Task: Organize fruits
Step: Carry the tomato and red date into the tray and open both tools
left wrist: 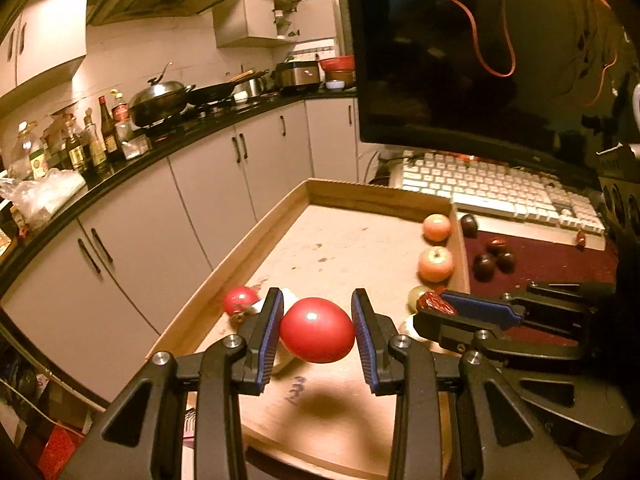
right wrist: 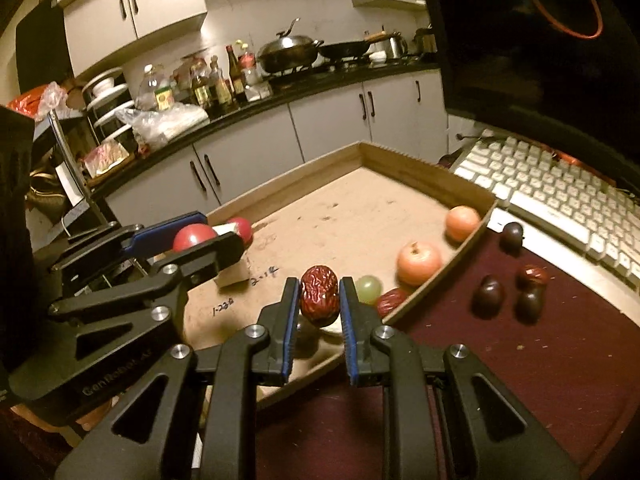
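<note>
Left wrist view: left gripper [left wrist: 317,330] pinching a smooth red fruit [left wrist: 317,330] between both blue pads, held above the wooden tray [left wrist: 224,256]. Second red fruit [left wrist: 239,300] sits in the tray near its left wall, just past the left finger. Two peach-coloured apples [left wrist: 436,264] lie against the tray's right wall, one behind the other. Right gripper [left wrist: 438,306] comes in from the right, pinching a wrinkled red date [left wrist: 434,304]. Dark plums [left wrist: 492,258] on the maroon mat [left wrist: 552,256] outside the tray, keyboard [left wrist: 500,192] beyond them.

Right wrist view: right gripper [right wrist: 320,296] fingers almost together, clamped on the wrinkled red date [right wrist: 320,294], over the tray's near edge [right wrist: 440,276]. Green grape [right wrist: 368,288] and another red date [right wrist: 390,302] lie in the tray just behind it, beside the nearer apple [right wrist: 418,264]. Left gripper [right wrist: 200,236] at left holds the red fruit [right wrist: 192,237]. Plums [right wrist: 488,296] on the mat [right wrist: 520,360] at right, apart from the tray
</note>
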Motion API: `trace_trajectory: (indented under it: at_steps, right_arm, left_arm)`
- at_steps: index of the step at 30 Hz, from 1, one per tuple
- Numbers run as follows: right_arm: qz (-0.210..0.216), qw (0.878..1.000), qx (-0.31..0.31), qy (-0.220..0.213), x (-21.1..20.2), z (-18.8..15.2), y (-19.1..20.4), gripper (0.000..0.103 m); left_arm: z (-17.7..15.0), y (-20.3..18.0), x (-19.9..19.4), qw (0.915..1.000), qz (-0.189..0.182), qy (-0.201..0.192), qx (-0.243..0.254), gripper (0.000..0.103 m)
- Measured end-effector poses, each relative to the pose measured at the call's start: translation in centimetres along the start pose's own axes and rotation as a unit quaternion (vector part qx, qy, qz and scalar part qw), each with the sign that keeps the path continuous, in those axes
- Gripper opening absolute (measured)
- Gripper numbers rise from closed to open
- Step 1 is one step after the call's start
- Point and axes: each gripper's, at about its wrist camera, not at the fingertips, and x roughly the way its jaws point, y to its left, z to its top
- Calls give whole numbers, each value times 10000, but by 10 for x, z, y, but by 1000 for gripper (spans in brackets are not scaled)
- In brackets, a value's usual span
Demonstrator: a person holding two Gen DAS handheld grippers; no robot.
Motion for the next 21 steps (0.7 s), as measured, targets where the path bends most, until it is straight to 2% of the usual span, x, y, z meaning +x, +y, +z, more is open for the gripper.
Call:
trace_trajectory:
  at_steps: [5, 11, 12, 14, 16, 18, 20, 21]
  right_arm:
    - [8, 9998, 36, 209, 14, -1, 6, 22]
    - [-9, 9989, 57, 462, 23, -1, 9, 22]
    - [-8, 9987, 61, 497, 23, -1, 8, 22]
    - [38, 9987, 87, 494, 21, 0, 7, 22]
    - [106, 9991, 144, 388, 15, 1, 4, 23]
    - [165, 9993, 231, 263, 8, 4, -1, 27]
    - [191, 9992, 348, 98, -2, 6, -8, 44]
    - [181, 9990, 402, -20, -7, 6, -13, 45]
  left_arm:
    - [-5, 7, 11, 9998, 52, 203, -31, 35]
    - [-4, 8, 12, 9996, 161, 214, -27, 36]
    - [-4, 9, 12, 9996, 160, 220, -40, 38]
    - [-3, 9, 12, 9996, 161, 216, -72, 51]
    - [-3, 8, 10, 9997, 171, 171, -75, 52]
    - [-1, 7, 8, 9998, 167, 125, -66, 56]
    - [0, 5, 5, 9998, 168, 64, -41, 59]
    - [1, 3, 2, 9999, 169, 26, -7, 59]
